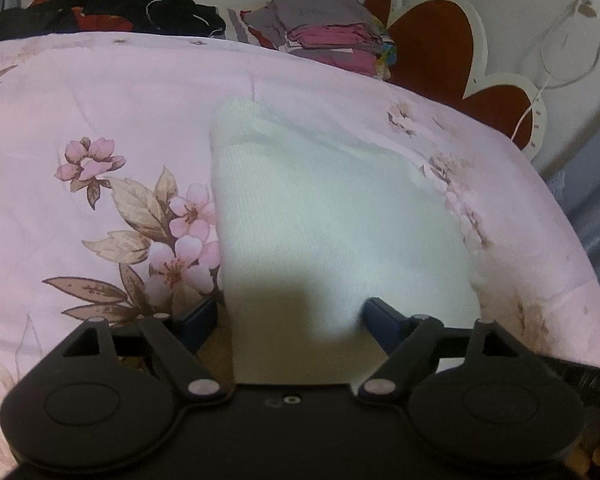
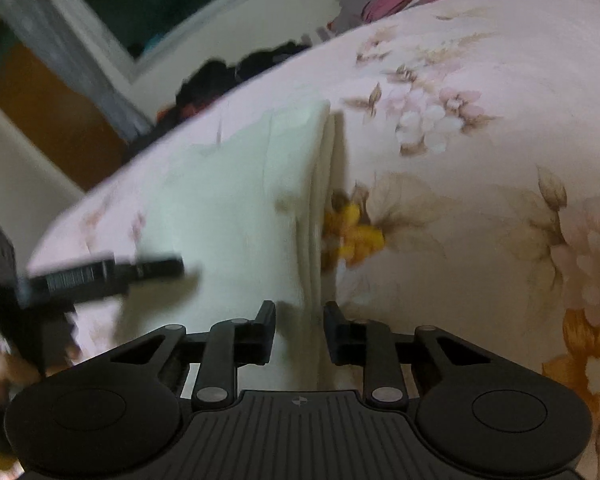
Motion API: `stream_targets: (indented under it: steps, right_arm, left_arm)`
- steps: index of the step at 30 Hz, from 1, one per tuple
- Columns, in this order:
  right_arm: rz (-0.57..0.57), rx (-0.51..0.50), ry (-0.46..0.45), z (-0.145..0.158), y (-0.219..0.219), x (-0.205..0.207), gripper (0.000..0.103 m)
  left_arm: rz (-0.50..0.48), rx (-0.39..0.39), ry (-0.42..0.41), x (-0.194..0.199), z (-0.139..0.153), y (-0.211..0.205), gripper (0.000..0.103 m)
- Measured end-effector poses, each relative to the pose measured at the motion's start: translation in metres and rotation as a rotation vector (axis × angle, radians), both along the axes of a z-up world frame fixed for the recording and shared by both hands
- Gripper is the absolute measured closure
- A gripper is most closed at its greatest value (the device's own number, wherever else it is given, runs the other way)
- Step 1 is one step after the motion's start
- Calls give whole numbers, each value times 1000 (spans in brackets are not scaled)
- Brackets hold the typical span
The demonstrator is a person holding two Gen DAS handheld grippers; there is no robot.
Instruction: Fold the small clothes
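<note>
A small white knitted garment [image 1: 324, 216] lies on the pink flowered bedspread [image 1: 100, 100]. My left gripper [image 1: 290, 316] is open, its two fingers astride the garment's near end, which fills the gap between them. In the right wrist view the same garment [image 2: 236, 208] shows folded, with stacked layers along its right edge. My right gripper [image 2: 299, 330] has a narrow gap between its fingers, and the garment's layered edge sits in that gap. The left gripper also shows in the right wrist view [image 2: 100, 276], blurred, at the left over the garment.
A stack of folded grey and pink clothes [image 1: 324, 36] and a dark pile of clothes [image 1: 120, 8] lie at the bed's far side. A red and white headboard [image 1: 452, 52] and a white cable [image 1: 556, 72] are on the right. A window [image 2: 140, 4] is behind.
</note>
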State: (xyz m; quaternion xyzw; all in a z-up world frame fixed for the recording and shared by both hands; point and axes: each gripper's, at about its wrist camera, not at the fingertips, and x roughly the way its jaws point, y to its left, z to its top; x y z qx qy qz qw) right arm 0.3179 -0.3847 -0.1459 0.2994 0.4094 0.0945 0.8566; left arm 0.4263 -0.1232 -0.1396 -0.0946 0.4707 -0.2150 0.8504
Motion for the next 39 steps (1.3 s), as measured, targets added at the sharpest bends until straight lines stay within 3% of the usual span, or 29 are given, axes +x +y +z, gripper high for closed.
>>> stream_targets:
  steps: [1,2,3,9,16,17,19,21,24,28,30,33,36,39]
  right_arm:
    - [-18,4,-13,3,-2,5,52]
    - [-35,1,-35,7,-3,11,32]
    - [-37,0,-56,10,-4,16,29]
    - [-50,34,-49,3,-3,60,29]
    - [19,34,-37,-20,9,85,30]
    - [26,28,-48,-21,10,87,30]
    - [28,26,-46,-23,11,89,41]
    - [34,38,-43,-24,11,89,53]
    - [49,27,-45,-22,12,87,62]
    - [61,-5,-60,-20,14,85,64]
    - [57,38,-52,-26,10,86,54]
    - [65,28,-44,-24,12,88,55]
    - [63,44,-42,-21,14,87,68]
    - [55,46,-54,-16,14,84,71]
  left_arm:
    - [6,-5,3,2,0,0,22]
    - [10,-10,4,5,1,0,22]
    - [14,-16,4,8,2,0,22]
    - [33,-53,17,20,2,-3,21]
    - [46,-100,49,29,-8,-2,23]
    - [47,-106,48,29,-9,-2,24]
    - [50,-107,43,30,-10,-4,27]
    - [53,-105,38,31,-10,-5,33]
    - [57,-106,36,30,-8,-4,43]
    - [45,-79,23,30,-5,-7,46]
    - [48,-74,21,30,-5,-7,47]
    - [50,-57,8,28,-4,-10,52]
    - [46,-22,-21,23,3,-16,60]
    - [39,15,-49,18,11,-21,65]
